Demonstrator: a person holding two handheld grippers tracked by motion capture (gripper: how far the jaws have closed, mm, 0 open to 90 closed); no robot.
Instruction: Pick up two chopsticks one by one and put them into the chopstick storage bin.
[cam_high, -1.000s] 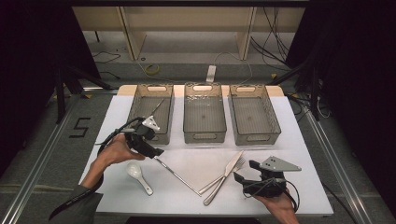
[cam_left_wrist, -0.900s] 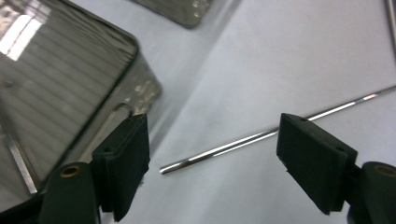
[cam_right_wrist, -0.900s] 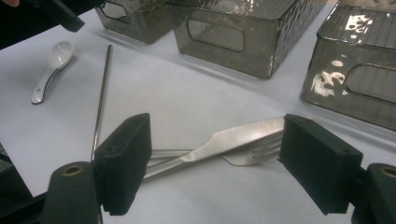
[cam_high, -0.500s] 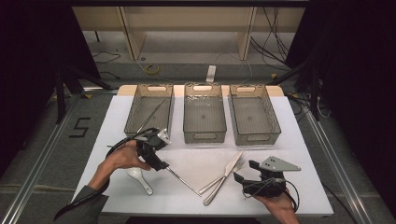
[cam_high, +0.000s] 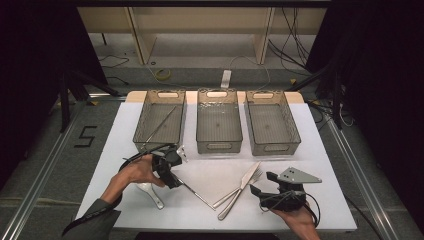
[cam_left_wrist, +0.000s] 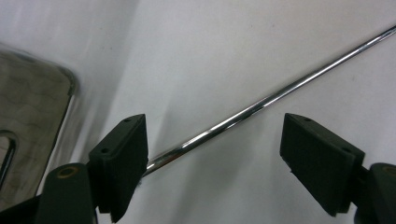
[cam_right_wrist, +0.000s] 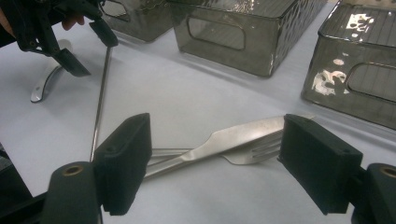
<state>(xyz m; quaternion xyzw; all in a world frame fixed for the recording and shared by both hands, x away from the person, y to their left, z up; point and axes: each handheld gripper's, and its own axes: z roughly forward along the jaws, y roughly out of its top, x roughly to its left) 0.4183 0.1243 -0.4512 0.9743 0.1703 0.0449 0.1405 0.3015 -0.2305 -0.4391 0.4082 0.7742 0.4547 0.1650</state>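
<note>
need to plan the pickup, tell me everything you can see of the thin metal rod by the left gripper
The rod is a thin, straight, shiny chrome-like stick, plain along its visible length. It lies flat on the white table, slanting from near the left gripper toward the knife. In the left gripper view it runs between the open jaws, one end passing by a jaw; whether they touch is unclear.

Overhead view; two close table-level views

Three bins (cam_high: 219, 125), two rods (cam_high: 192, 190), one knife (cam_high: 239, 186), fork (cam_high: 240, 196), spoon (cam_high: 150, 192).
</note>
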